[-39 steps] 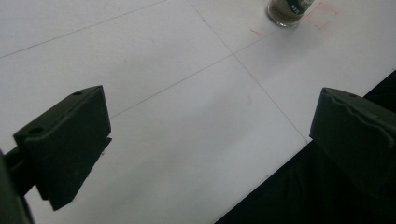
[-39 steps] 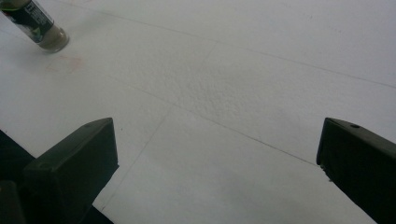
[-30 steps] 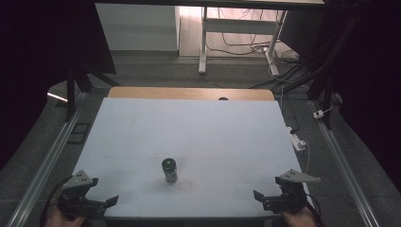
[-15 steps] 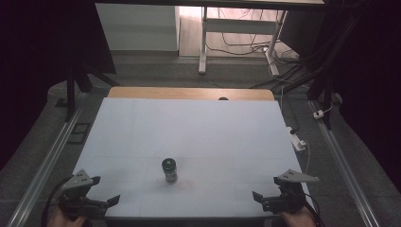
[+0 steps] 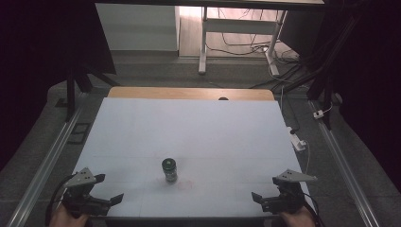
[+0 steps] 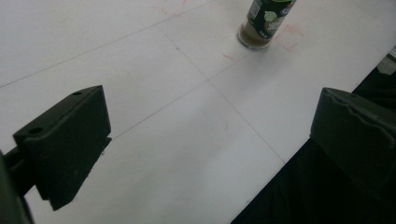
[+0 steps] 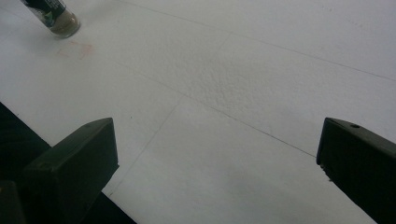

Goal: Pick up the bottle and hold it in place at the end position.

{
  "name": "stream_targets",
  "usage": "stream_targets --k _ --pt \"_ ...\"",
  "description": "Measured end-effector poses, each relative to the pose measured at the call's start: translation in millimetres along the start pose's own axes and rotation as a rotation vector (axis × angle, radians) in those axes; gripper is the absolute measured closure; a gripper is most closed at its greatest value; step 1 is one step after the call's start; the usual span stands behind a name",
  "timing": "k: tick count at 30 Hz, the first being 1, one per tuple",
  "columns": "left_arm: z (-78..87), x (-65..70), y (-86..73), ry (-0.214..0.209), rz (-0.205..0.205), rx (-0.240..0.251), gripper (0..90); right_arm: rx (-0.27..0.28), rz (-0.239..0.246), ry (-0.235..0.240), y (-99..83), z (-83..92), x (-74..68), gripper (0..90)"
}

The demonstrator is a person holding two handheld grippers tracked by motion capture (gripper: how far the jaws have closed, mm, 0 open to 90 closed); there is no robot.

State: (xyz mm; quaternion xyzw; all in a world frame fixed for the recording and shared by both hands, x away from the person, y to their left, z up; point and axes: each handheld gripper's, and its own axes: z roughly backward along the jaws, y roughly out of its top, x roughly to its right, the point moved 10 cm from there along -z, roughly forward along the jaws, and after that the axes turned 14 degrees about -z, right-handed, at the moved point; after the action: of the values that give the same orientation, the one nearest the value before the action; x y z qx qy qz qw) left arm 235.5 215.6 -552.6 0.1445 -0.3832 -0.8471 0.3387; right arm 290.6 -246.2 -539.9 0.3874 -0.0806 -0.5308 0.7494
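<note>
Since a second ago both grippers have barely shifted, holding at the near corners, and the jar has stayed put. The white table (image 5: pixel 189 127) spans the high view, its far wooden edge dim. The left gripper (image 5: pixel 108 190) and right gripper (image 5: pixel 259 197) hang with jaws spread, empty, hands cut off below. The small spice jar (image 5: pixel 169 170) stands upright near the front centre; its label is too blurred to read.

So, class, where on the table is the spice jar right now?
The spice jar stands upright near the table's front edge in the high view, roughly midway between the two grippers and touching neither.
</note>
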Motion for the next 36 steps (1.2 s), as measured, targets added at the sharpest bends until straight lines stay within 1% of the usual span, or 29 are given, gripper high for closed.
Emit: stream_targets --k 2,4,7,10,15,19,21,26,30,33,36 --pt "-2.3 0.8 2.2 -0.005 -0.012 0.002 0.0 -0.001 0.000 0.000 0.0 -0.2 0.0 0.0" --pt "-4.9 2.7 4.7 -0.019 -0.021 0.008 0.0 -0.002 0.001 0.001 -0.1 -0.3 -0.1 0.0" --pt "-10.2 6.7 8.3 -0.051 -0.044 0.019 0.0 -0.004 0.003 0.004 -0.3 -0.7 -0.3 0.0" --pt "-15.0 9.8 11.3 -0.067 -0.067 0.028 0.0 -0.005 0.003 0.004 -0.3 -0.8 -0.4 0.0" --pt "-20.9 10.2 16.7 -0.070 -0.087 0.042 0.0 -0.010 0.004 0.002 -0.7 -1.0 -0.3 0.0" --pt "-28.3 9.9 20.8 -0.074 -0.083 0.047 0.0 -0.012 0.005 0.004 -0.9 -1.5 -0.6 0.0" --pt "-32.5 10.2 22.5 -0.077 -0.078 0.042 0.0 -0.013 0.005 0.004 -0.9 -1.6 -0.6 0.0" --pt "-40.4 10.9 31.2 -0.070 -0.086 0.047 0.0 -0.018 0.007 0.002 -1.3 -1.9 -0.5 0.0" --pt "-48.0 12.5 37.5 -0.072 -0.104 0.037 0.0 -0.022 0.009 0.001 -1.6 -2.2 -0.6 0.0" --pt "-55.5 14.7 39.4 -0.082 -0.121 0.011 0.0 -0.023 0.010 0.001 -1.6 -2.4 -0.6 0.0" --pt "-62.9 17.4 42.5 -0.097 -0.130 0.003 0.0 -0.026 0.012 0.001 -1.9 -2.6 -0.6 0.0"
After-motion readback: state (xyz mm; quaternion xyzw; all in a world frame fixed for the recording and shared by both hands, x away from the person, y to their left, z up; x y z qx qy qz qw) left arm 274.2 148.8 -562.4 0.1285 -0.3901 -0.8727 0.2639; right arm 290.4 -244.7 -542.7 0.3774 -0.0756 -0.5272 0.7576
